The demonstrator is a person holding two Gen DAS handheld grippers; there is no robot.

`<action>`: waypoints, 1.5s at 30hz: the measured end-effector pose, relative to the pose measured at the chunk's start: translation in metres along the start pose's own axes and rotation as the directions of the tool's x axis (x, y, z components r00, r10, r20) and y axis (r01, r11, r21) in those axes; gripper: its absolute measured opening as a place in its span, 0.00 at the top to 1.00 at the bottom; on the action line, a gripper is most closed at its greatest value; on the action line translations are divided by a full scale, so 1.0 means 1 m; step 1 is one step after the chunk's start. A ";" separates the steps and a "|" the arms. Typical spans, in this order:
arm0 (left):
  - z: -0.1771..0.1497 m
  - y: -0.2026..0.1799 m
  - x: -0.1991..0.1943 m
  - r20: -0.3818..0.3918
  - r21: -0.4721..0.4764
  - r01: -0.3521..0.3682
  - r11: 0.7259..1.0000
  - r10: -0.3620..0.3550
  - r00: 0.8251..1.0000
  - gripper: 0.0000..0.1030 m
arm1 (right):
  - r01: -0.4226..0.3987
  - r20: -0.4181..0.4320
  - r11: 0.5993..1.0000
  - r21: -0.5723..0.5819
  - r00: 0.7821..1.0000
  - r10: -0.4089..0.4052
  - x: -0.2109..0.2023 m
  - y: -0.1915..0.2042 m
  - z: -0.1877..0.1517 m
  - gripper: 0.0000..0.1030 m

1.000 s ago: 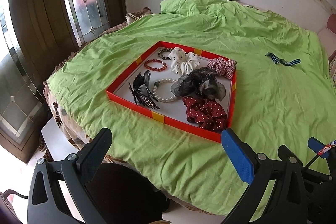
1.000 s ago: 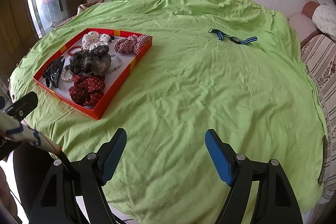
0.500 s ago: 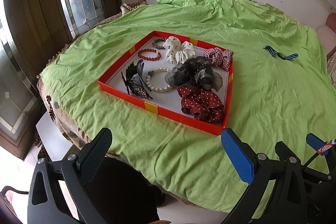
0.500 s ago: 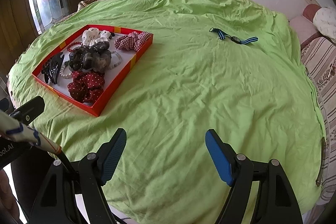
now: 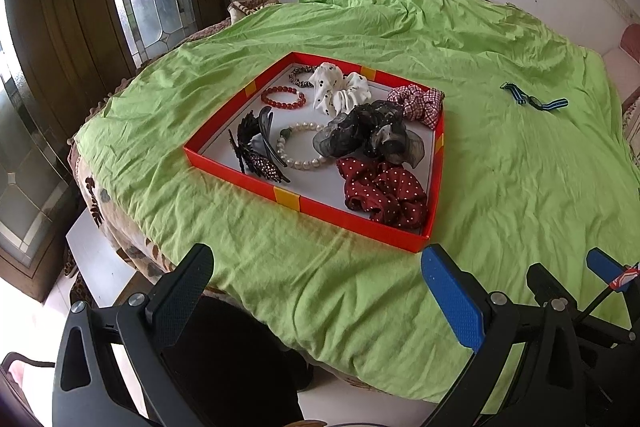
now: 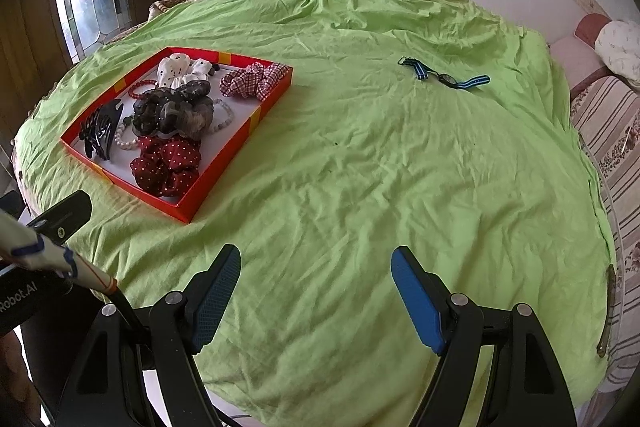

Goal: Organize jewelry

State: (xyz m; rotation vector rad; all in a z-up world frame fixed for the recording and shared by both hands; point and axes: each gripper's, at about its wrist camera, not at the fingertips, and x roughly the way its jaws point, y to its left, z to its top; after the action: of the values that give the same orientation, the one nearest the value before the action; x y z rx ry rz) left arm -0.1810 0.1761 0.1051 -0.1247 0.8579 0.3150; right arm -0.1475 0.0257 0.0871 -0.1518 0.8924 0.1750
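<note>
Tray: red tray (image 5: 288, 198) sat on the green bedsheet (image 6: 360, 187), left side of the bed – scrunchies, pearl bracelet (image 5: 298, 147), red bead bracelet (image 5: 283, 96) and hair claws (image 5: 256, 147) already inside.
Stray: striped-band watch (image 6: 445, 77) lay on the sheet, well apart from the tray – likely the last piece to collect.
Left tongs (image 5: 316, 291): apart, empty, hovering near the tray's front edge.
Right tongs (image 6: 316, 291): apart, empty, over bare sheet, facing the watch; probably the arm to fetch it.
</note>
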 end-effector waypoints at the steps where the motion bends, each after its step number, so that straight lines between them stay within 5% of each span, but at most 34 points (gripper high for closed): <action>1: 0.000 0.000 0.000 0.000 0.001 0.000 1.000 0.000 1.000 0.00 | 0.000 0.000 1.000 -0.002 1.000 0.000 0.000 0.000 0.000 0.21; 45: -0.006 -0.002 0.009 -0.033 0.005 0.031 1.000 -0.031 0.999 0.00 | 0.013 -0.009 1.000 -0.008 1.000 -0.013 0.003 0.003 0.002 0.20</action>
State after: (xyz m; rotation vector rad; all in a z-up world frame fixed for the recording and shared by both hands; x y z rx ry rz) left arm -0.1788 0.1745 0.0942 -0.1386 0.8880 0.2822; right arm -0.1445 0.0289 0.0863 -0.1654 0.8994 0.1659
